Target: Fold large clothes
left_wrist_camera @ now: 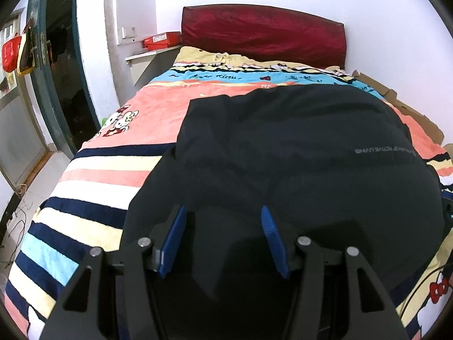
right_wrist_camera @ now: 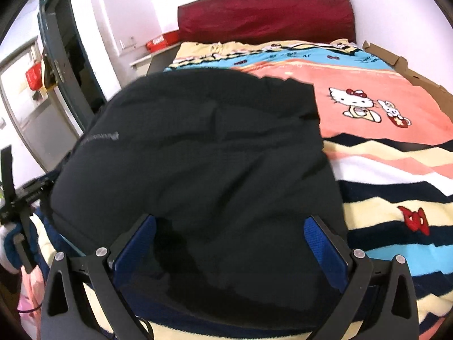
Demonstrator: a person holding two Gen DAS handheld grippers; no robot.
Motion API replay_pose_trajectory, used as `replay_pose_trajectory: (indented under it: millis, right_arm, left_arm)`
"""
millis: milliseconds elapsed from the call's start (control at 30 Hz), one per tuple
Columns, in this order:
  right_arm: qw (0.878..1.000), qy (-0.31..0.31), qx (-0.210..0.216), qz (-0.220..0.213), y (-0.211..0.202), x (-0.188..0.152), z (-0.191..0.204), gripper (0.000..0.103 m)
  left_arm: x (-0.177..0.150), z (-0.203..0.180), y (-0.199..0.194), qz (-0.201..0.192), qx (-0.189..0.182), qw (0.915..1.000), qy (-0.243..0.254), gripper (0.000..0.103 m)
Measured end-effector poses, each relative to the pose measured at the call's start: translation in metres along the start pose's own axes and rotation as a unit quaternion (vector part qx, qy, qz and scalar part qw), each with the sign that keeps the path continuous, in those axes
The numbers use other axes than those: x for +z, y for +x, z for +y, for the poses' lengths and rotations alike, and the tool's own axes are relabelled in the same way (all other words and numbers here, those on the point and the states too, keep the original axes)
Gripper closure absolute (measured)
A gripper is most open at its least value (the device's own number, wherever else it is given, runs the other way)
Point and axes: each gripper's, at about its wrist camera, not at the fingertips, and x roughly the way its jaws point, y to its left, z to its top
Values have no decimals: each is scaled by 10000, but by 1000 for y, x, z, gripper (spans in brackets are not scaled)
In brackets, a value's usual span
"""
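Observation:
A large black garment (left_wrist_camera: 283, 147) with a line of small grey lettering lies bunched on a striped cartoon-cat blanket (left_wrist_camera: 93, 175) that covers the bed. In the left wrist view my left gripper (left_wrist_camera: 223, 212) stands open over the garment's near part, and its blue pads (left_wrist_camera: 175, 232) do not press on the cloth. In the right wrist view the same garment (right_wrist_camera: 212, 147) fills the middle. My right gripper (right_wrist_camera: 230, 218) is open wide, with the garment's near bulk lying between its blue pads (right_wrist_camera: 322, 240). The garment's near edge is hidden behind both grippers.
A dark red headboard (left_wrist_camera: 263, 34) stands against the white wall at the far end of the bed. A red box (left_wrist_camera: 161, 39) sits on a small shelf at the back left. Cardboard (left_wrist_camera: 410, 107) lines the bed's right side. A dark doorway (left_wrist_camera: 65, 70) and floor cables (left_wrist_camera: 17, 221) are on the left.

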Motion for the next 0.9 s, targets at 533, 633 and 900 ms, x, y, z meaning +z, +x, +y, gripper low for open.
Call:
replay_pose_trajectory:
  millis: [533,633,900]
  right_arm:
    - [9987,389,-281,156,-16,-3,-39,1]
    - [9987,413,-285,106,-21,3,-47,1]
    - [9947,1024,90,-23,-29,33,-79,1]
  left_arm:
    - [2,5,-8,151,-240,9996,85,47]
    - [10,25,-17,39,-477,9985,-279,47]
    - [35,74,-13,219,-932,9907,-962,47]
